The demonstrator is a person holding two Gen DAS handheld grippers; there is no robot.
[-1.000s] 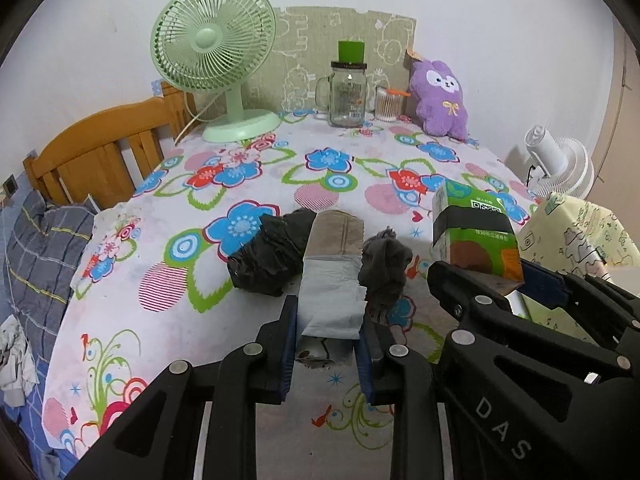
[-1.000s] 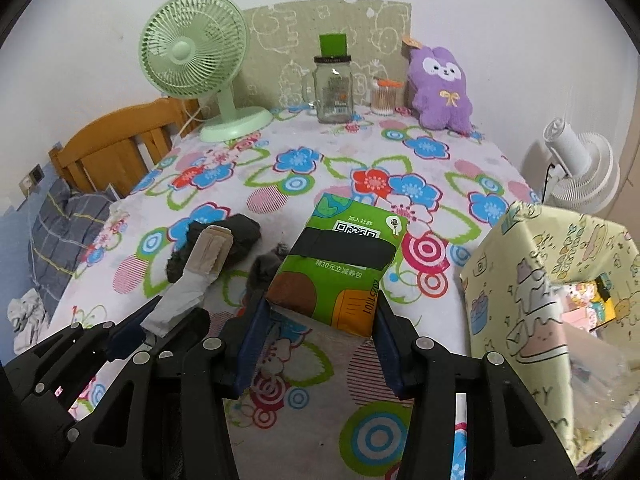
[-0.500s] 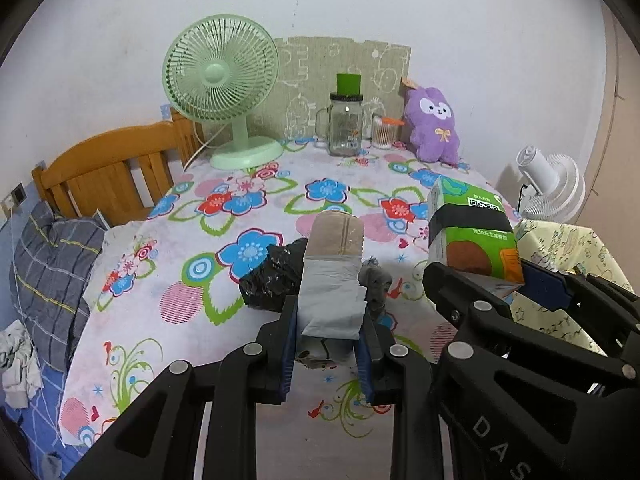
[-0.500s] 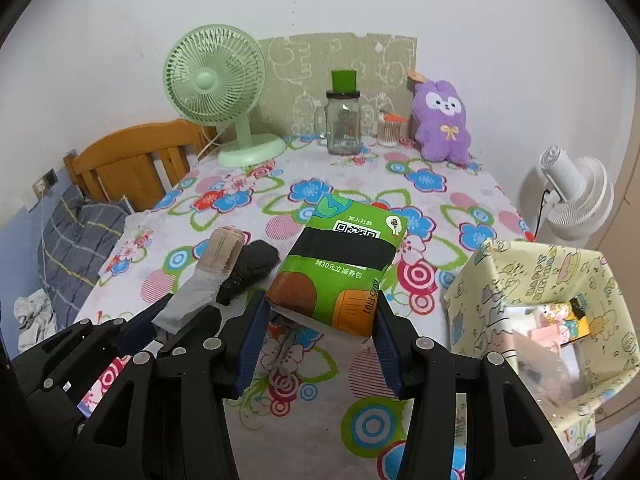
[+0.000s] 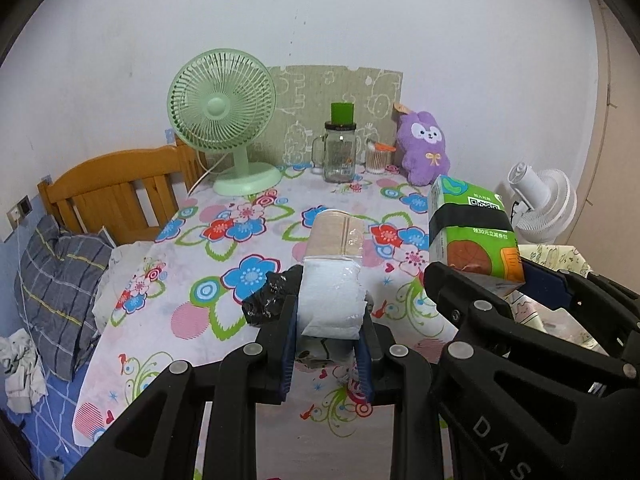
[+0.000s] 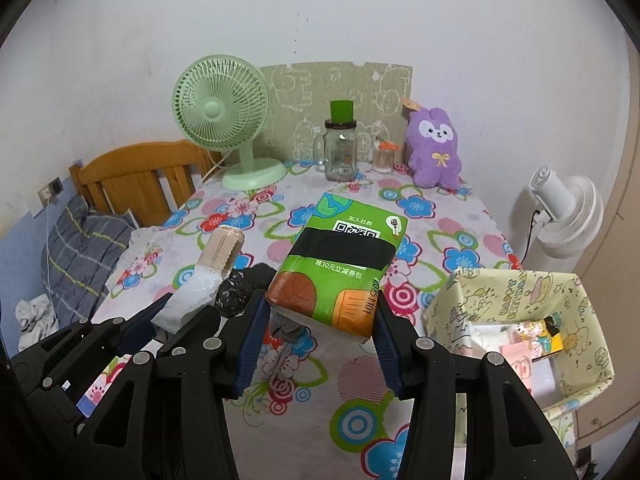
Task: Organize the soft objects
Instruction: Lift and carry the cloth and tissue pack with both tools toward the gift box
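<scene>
My left gripper (image 5: 327, 320) is shut on a plastic-wrapped pack of folded cloth, pale blue and tan (image 5: 331, 280), held above the flowered table (image 5: 224, 280). It also shows in the right wrist view (image 6: 208, 276). My right gripper (image 6: 320, 316) is shut on a green tissue pack with a black band (image 6: 340, 268), also raised; it shows in the left wrist view (image 5: 472, 232). A black crumpled soft item (image 5: 266, 300) lies on the table below. A yellow patterned box (image 6: 520, 320) stands at the right, with packets inside.
At the table's far edge stand a green desk fan (image 5: 224, 120), a glass jar with green lid (image 5: 340, 152), a small cotton-swab jar (image 5: 378, 158) and a purple plush rabbit (image 5: 426, 148). A wooden chair (image 5: 120, 192) is left, a white fan (image 6: 568, 216) right.
Both grippers have risen and pulled back from the table, each carrying its pack. The dark soft items stayed on the table; the yellow box has come into fuller view.
</scene>
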